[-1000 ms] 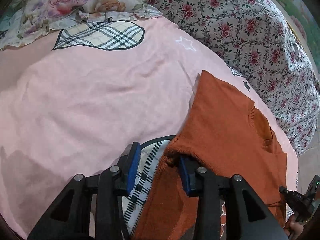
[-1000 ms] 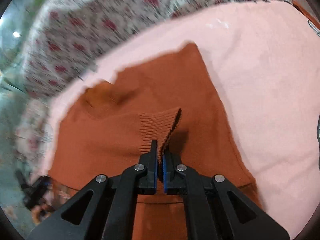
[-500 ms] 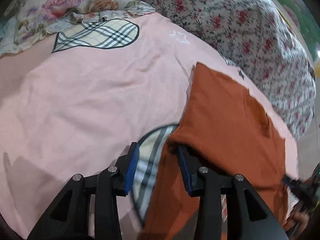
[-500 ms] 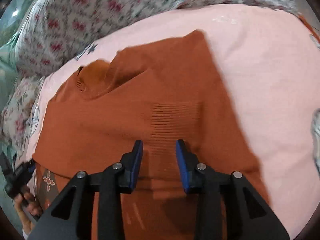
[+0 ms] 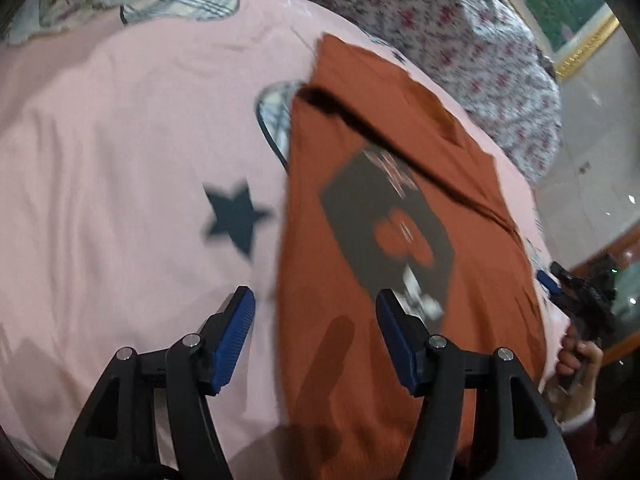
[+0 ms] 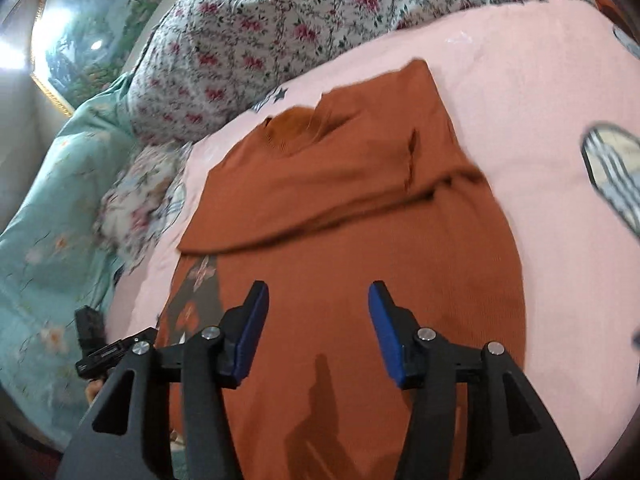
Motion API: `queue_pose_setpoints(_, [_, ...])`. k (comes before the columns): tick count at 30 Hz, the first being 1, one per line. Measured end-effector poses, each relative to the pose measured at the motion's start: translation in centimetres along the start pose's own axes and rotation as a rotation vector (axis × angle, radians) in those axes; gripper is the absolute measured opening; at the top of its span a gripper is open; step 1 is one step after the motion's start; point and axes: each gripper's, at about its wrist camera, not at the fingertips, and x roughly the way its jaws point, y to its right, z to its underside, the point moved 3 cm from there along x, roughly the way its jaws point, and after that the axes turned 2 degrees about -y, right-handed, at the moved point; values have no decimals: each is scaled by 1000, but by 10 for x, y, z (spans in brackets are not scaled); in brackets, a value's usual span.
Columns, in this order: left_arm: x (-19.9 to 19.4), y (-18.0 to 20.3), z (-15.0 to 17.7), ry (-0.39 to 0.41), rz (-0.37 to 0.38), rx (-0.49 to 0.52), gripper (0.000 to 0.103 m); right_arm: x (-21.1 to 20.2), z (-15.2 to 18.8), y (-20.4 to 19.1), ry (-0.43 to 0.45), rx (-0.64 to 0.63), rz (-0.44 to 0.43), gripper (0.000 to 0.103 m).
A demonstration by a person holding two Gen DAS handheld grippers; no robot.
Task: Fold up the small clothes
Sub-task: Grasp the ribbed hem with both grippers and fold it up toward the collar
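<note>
Orange sweater (image 6: 340, 208) lies folded on pink bedsheet (image 5: 120, 140), floral quilt (image 6: 280, 32) behind (left view blurred). Left gripper (image 5: 316, 332) and right gripper (image 6: 316, 328): jaws wide apart, holding nothing.

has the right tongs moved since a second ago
Yes. The right tongs let go of the ribbed cuff and pulled back toward the hem of the orange sweater; the neckline now sits farther away.

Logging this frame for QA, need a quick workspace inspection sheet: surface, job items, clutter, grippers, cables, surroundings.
Surface: pink bedsheet with star and plaid prints.
Job's things: orange sweater lying flat, sleeves folded across the body; dark printed panel showing.
Clutter: floral quilt, teal blanket.
Grippers: left gripper open, over the sweater's edge; right gripper open above the sweater; neither holds cloth.
Cables: nothing seen.
Surroundings: gold-framed picture.
</note>
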Motion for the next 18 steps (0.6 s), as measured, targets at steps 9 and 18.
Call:
queue_pose_setpoints(9, [-8,21,68,-66,106,120,30,-78,65,34,34,11,-6,59])
queue_pose_setpoints(18, [-9,29,99,-103,169,143,15,-80,119,51,-91,8,-25,64])
